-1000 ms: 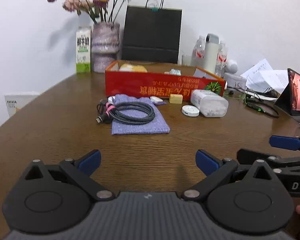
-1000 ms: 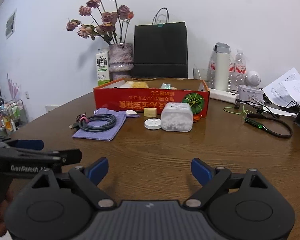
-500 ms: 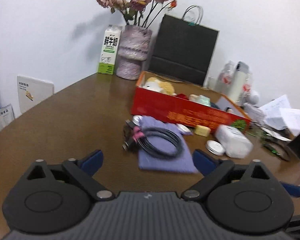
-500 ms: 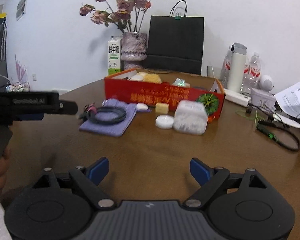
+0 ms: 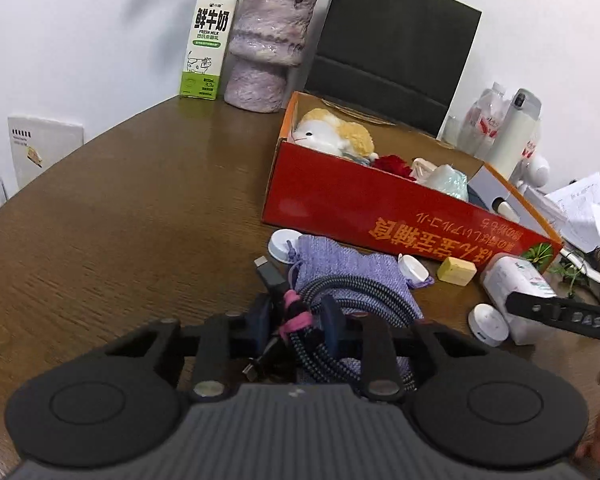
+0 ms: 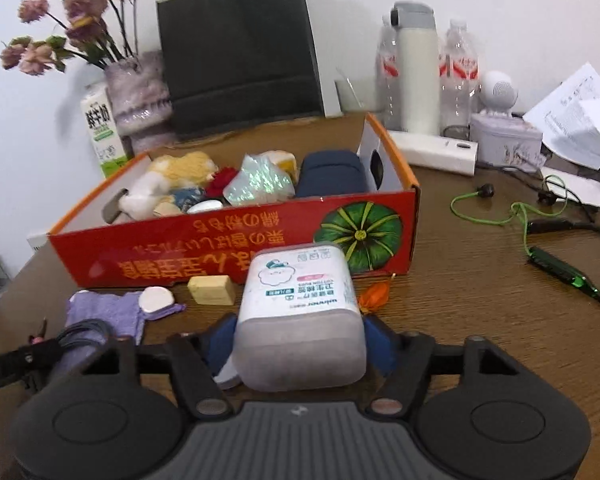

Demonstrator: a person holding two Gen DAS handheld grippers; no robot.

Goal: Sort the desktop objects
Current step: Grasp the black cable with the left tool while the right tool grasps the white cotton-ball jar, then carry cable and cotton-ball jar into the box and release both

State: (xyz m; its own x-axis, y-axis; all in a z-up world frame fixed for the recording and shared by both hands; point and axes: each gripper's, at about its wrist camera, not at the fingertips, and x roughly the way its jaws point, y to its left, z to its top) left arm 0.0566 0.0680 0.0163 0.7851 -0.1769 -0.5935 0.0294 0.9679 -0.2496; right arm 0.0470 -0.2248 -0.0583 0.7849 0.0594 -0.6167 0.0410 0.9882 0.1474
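Note:
A coiled dark cable (image 5: 364,292) tied with a pink strap lies on a purple pouch (image 5: 332,260) in front of the red cardboard box (image 5: 380,208). My left gripper (image 5: 296,320) is closing, its blue pads against the cable bundle at the strap. In the right wrist view a white cotton-pad box (image 6: 300,304) lies on the table before the red cardboard box (image 6: 220,256). My right gripper (image 6: 300,344) is closing too, and its pads touch both sides of that container. A yellow block (image 6: 212,290) and a white oval case (image 6: 156,299) lie between the two.
The red box holds a plush toy (image 5: 332,136) and several small items. Behind it stand a vase (image 5: 268,48), milk carton (image 5: 206,40) and black bag (image 5: 392,40). Bottles (image 6: 416,68), a green earphone cord (image 6: 516,216) and papers (image 6: 580,116) sit to the right. A white round lid (image 5: 488,324) lies near the container.
Both grippers moved forward over the table to the objects. The left jaws narrowed around the cable bundle, and the right jaws narrowed around the cotton-pad box.

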